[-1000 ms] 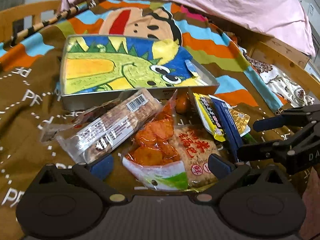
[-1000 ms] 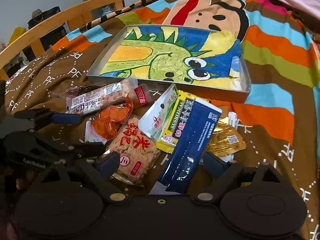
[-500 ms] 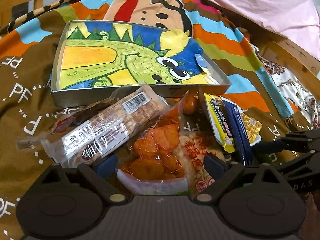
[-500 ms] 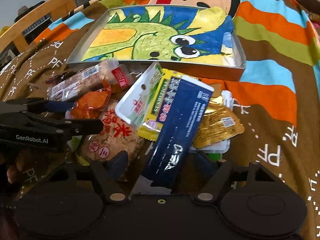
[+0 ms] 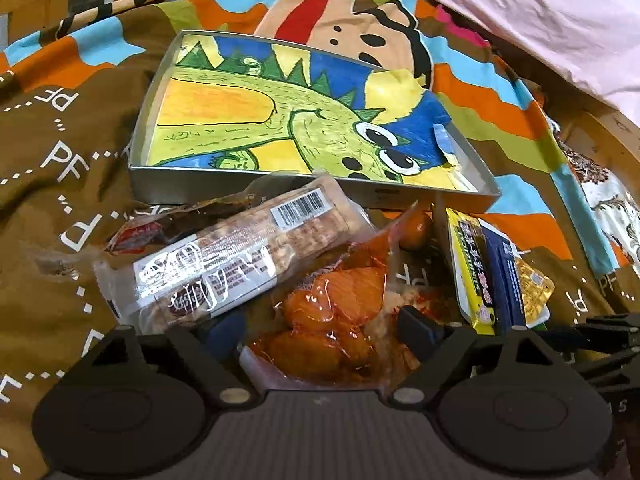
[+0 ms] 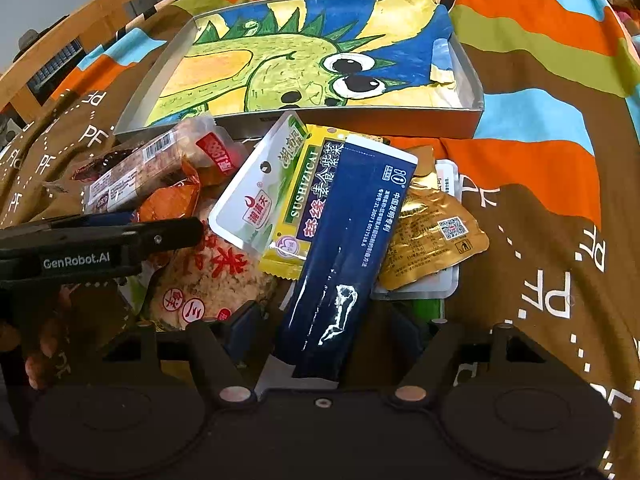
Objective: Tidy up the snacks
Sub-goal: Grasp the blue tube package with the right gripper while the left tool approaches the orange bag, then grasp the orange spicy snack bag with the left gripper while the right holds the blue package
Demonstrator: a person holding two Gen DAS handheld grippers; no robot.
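Observation:
A pile of snack packs lies on the blanket in front of a metal tray (image 5: pixel 188 190) lined with a dinosaur drawing. My left gripper (image 5: pixel 320 326) sits low over an orange snack pouch (image 5: pixel 340 308). Its jaws are closing with the pouch between them, and the pads do not visibly press on it. My right gripper (image 6: pixel 326 328) straddles a dark blue packet (image 6: pixel 348 240). Those jaws are closing too, with a small gap left on each side. The tray (image 6: pixel 360 124) holds no snacks. The left gripper's finger (image 6: pixel 100 240) shows at the left of the right wrist view.
A long cracker bar (image 5: pixel 240 248) in clear wrap leans beside the orange pouch. Around the blue packet lie a round rice cracker (image 6: pixel 212 280), a yellow seaweed packet (image 6: pixel 308 192), a white-green packet (image 6: pixel 256 196) and a gold pouch (image 6: pixel 436 236). A wooden bed rail (image 6: pixel 80 20) runs behind.
Both grippers have come down closer to the pile and their jaws have narrowed. The left one now flanks the orange pouch, the right one the blue packet.

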